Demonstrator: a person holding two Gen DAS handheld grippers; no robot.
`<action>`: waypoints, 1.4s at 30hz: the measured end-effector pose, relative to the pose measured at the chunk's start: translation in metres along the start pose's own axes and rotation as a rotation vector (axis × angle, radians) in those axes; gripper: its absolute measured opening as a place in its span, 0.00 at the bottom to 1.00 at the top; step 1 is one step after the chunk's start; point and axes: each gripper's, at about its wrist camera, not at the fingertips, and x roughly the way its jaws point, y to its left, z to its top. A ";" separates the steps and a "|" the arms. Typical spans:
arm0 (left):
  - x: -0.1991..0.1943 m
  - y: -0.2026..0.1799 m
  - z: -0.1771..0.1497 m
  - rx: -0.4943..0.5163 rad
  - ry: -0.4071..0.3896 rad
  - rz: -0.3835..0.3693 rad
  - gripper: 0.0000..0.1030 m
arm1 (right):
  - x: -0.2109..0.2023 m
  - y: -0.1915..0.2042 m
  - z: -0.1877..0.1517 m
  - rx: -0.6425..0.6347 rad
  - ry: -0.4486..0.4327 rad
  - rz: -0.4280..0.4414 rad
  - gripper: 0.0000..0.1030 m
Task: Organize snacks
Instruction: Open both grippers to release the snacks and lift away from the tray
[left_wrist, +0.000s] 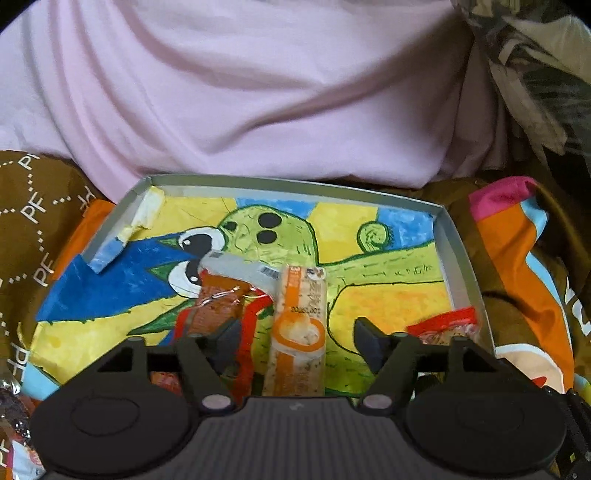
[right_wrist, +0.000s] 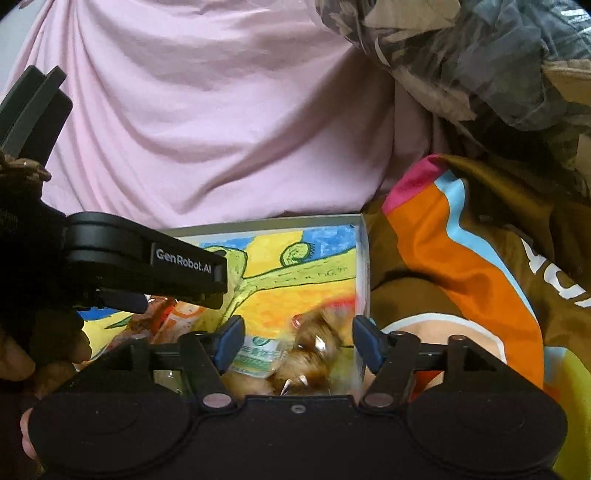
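Snacks lie in a shallow tray (left_wrist: 463, 254) lined with a bright crayon drawing, set on patterned bedding. At nine o'clock of the left hand-held gripper (left_wrist: 295, 341) sits a brown packet (left_wrist: 218, 306), partly under a grey stick (left_wrist: 240, 269). Dead ahead at twelve, an orange-and-white stick pack (left_wrist: 299, 332) runs lengthwise between the spread fingers, which hold nothing. At three o'clock a red packet (left_wrist: 448, 323) rests against the tray wall. Further right, the right hand-held gripper (right_wrist: 297, 345) is likewise open over a blurred clear bag of brown snacks (right_wrist: 317, 350), which lies loose in the tray's right corner. Judged from this, the left one is nearer the stick pack, already aligned with its long axis.
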 end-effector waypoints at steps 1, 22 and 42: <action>-0.003 0.002 0.000 -0.007 -0.009 0.003 0.78 | -0.003 0.001 0.001 -0.004 -0.006 -0.007 0.75; -0.132 0.054 -0.021 -0.078 -0.222 0.023 1.00 | -0.121 0.020 0.016 0.034 -0.228 -0.071 0.99; -0.234 0.110 -0.091 -0.084 -0.215 0.045 1.00 | -0.236 0.064 -0.017 -0.012 -0.243 -0.024 0.99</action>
